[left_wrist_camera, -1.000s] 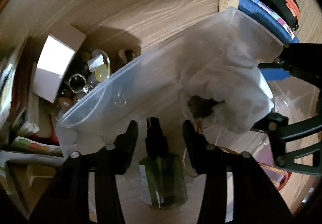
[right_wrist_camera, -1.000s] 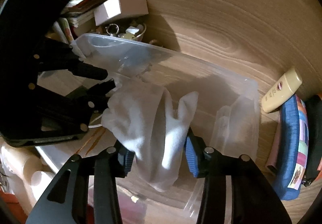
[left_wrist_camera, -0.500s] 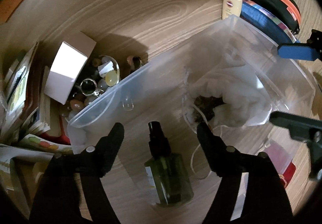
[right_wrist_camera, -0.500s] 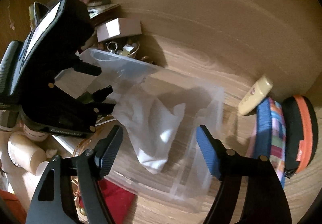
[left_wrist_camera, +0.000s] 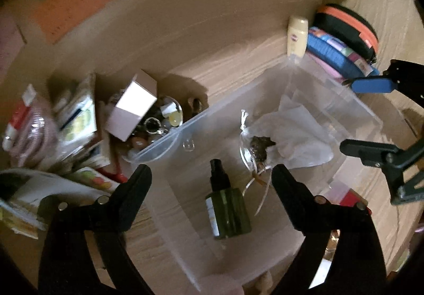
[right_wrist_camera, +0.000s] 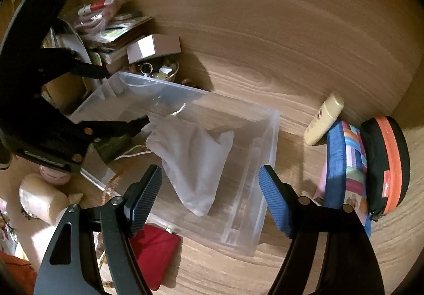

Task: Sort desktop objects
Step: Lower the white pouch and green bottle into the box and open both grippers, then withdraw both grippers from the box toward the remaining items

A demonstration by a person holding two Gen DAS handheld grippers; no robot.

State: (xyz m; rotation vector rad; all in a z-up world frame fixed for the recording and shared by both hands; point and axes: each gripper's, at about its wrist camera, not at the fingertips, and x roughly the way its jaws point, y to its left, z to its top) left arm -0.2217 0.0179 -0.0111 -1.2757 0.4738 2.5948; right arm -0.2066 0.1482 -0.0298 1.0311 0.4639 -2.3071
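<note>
A clear plastic bin (left_wrist_camera: 164, 136) (right_wrist_camera: 267, 152) sits on the wooden desk. Inside lie a green spray bottle (left_wrist_camera: 228, 211), a white cloth (left_wrist_camera: 296, 136) (right_wrist_camera: 196, 159) and a small clear pouch with dark contents (left_wrist_camera: 258, 148). My left gripper (left_wrist_camera: 210, 183) is open and empty, raised above the bottle. My right gripper (right_wrist_camera: 209, 189) is open and empty, above the cloth and the bin's near side; it also shows in the left wrist view (left_wrist_camera: 371, 114).
A cream lotion tube (right_wrist_camera: 323, 120) (left_wrist_camera: 298, 39), a blue patchwork pouch (right_wrist_camera: 344, 170) and a black-orange case (right_wrist_camera: 387, 162) lie right of the bin. A white box (right_wrist_camera: 153, 47), a bowl of trinkets (left_wrist_camera: 161, 122) and stacked books (left_wrist_camera: 76, 120) crowd the left. A red item (right_wrist_camera: 153, 250) lies near the bin.
Both grippers opened: the left let go of the spray bottle, the right let go of the white cloth. Both pulled back and up from the bin, and the cloth settled inside.
</note>
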